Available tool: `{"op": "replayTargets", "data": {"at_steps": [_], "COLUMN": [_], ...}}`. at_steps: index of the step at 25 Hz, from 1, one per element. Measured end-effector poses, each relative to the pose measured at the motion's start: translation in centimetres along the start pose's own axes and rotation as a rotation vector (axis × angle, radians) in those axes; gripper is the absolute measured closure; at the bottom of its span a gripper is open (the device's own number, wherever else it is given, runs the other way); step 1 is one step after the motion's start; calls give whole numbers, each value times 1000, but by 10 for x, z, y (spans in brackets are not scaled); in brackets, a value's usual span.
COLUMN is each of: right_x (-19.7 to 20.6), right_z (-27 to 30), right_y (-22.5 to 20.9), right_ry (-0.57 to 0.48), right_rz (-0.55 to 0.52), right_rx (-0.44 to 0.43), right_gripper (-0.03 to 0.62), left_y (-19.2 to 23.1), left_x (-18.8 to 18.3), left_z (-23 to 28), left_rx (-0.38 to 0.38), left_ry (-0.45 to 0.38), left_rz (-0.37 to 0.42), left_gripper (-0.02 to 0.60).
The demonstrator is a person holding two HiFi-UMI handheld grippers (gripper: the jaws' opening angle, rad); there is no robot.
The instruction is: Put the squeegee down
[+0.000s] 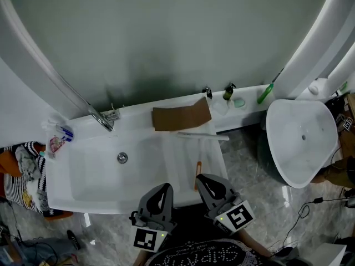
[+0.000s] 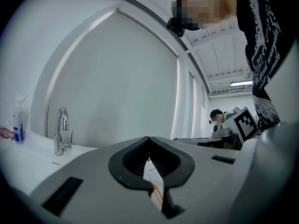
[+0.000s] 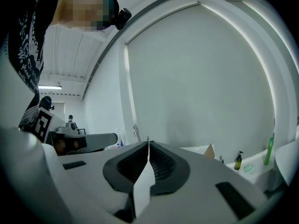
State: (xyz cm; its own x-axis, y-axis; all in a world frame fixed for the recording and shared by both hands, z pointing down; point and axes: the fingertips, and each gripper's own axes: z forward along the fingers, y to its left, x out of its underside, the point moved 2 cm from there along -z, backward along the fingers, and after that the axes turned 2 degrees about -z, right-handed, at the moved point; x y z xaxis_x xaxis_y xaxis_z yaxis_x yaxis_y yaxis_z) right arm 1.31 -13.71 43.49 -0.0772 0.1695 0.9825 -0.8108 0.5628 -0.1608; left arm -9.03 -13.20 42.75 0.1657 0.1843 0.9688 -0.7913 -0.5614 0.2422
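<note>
Squeegee (image 1: pixel 198 170) lies flat on the worktop (image 1: pixel 138 121) right of the basin (image 1: pixel 94 176). Its long axis runs up-frame, handle end just ahead of the right gripper (image 1: pixel 204 179). The left gripper (image 1: pixel 164 188) is farther off. Both jaws are pressed together, empty. Looks already put down.
</note>
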Motion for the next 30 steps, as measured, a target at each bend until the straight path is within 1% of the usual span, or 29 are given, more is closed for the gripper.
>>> {"op": "replayTargets", "data": {"at_steps": [15, 23, 30], "right_x": [2, 1, 3], "right_z": [4, 8, 19], "right_y": [0, -1, 2], "right_ry": [17, 36, 72], "right_rz": [2, 1, -28], "right_rx": [11, 18, -12], "right_gripper": [568, 569, 569], "left_y": [5, 1, 9], "left_x": [-2, 1, -4], "left_z": [2, 7, 10], "left_rx": [-1, 36, 10], "left_ry": [7, 35, 2], "left_rz": [8, 26, 10], "left_gripper": [577, 577, 577]}}
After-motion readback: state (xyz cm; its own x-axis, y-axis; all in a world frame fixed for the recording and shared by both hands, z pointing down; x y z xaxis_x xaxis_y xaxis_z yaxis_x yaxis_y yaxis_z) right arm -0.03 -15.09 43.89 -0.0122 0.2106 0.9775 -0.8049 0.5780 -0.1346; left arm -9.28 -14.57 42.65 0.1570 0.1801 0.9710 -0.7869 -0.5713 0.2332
